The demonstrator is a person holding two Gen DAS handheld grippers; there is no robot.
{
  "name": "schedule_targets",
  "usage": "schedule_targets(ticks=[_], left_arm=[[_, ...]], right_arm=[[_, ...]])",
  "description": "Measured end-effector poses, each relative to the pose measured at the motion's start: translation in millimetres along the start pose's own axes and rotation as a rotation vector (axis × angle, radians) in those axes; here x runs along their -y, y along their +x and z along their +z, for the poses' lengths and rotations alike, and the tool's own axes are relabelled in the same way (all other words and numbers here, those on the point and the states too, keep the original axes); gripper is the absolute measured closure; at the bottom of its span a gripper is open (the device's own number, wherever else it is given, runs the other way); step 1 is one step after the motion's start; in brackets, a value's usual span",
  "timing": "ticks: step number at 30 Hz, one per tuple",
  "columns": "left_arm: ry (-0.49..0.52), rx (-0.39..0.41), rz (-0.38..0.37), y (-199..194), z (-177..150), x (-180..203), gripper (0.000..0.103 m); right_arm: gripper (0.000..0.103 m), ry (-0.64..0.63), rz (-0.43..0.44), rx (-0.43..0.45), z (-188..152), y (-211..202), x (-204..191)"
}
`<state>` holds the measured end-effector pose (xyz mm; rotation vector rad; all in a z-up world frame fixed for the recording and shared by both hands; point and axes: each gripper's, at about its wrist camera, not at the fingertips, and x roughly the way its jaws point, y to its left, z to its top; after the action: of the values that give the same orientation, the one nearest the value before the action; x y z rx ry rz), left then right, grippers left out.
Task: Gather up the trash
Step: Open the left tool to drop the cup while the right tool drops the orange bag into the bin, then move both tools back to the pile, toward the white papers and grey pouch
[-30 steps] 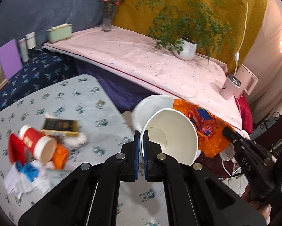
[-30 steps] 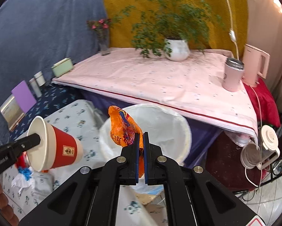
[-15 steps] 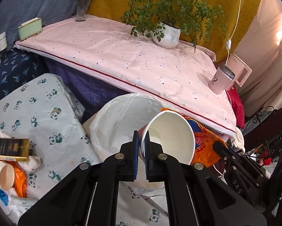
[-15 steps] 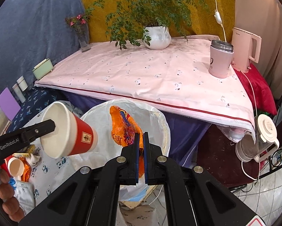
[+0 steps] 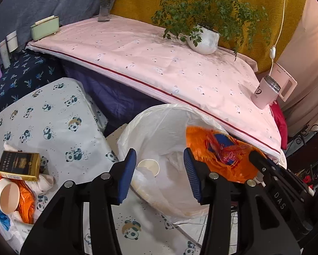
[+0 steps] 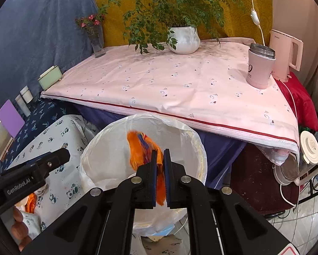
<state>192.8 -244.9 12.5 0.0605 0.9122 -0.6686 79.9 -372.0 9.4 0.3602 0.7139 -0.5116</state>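
My left gripper [image 5: 160, 175] is open and empty over the white-lined trash bin [image 5: 159, 125]. A paper cup [image 5: 148, 167] lies inside the bin below it. My right gripper [image 6: 161, 178] is shut on an orange snack wrapper [image 6: 140, 148] and holds it over the same bin [image 6: 108, 148]; the wrapper also shows in the left wrist view [image 5: 218, 148]. On the panda-print table [image 5: 52, 116] lie a red paper cup [image 5: 3, 193], a gold and black box [image 5: 19, 165], an orange wrapper [image 5: 26, 201] and crumpled tissues [image 5: 44, 180].
A pink-covered table [image 6: 169, 85] stands behind the bin with a potted plant [image 6: 183, 39], a vase of flowers [image 6: 96, 40], a pink mug [image 6: 259, 68], a pink kettle [image 6: 286, 57] and a green box [image 6: 50, 77]. A white kettle [image 6: 303, 159] sits on the floor at right.
My left gripper has opened and let go of the red paper cup, which has dropped into the bin. My right gripper still holds the orange wrapper over the bin.
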Motion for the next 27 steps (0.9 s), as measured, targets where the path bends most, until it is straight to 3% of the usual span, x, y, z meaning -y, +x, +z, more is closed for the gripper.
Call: schedule_targets(ticks=[2, 4, 14, 23, 27], left_arm=[[-0.004, 0.006, 0.012, -2, -1, -3, 0.053], [-0.011, 0.017, 0.027, -5, -3, -6, 0.046], [-0.046, 0.048, 0.075, -30, -10, -24, 0.042], [-0.098, 0.102, 0.132, -78, -27, -53, 0.04], [-0.131, 0.13, 0.175, -104, -39, -73, 0.034]], right_arm=[[0.083, -0.002, 0.004, 0.001, 0, 1, -3], [0.064, -0.003, 0.005, 0.012, 0, -2, -6], [0.059, -0.037, 0.036, 0.047, 1, -28, -28], [0.05, -0.107, 0.092, 0.077, -9, -67, -70], [0.043, -0.136, 0.128, 0.084, -17, -82, -92]])
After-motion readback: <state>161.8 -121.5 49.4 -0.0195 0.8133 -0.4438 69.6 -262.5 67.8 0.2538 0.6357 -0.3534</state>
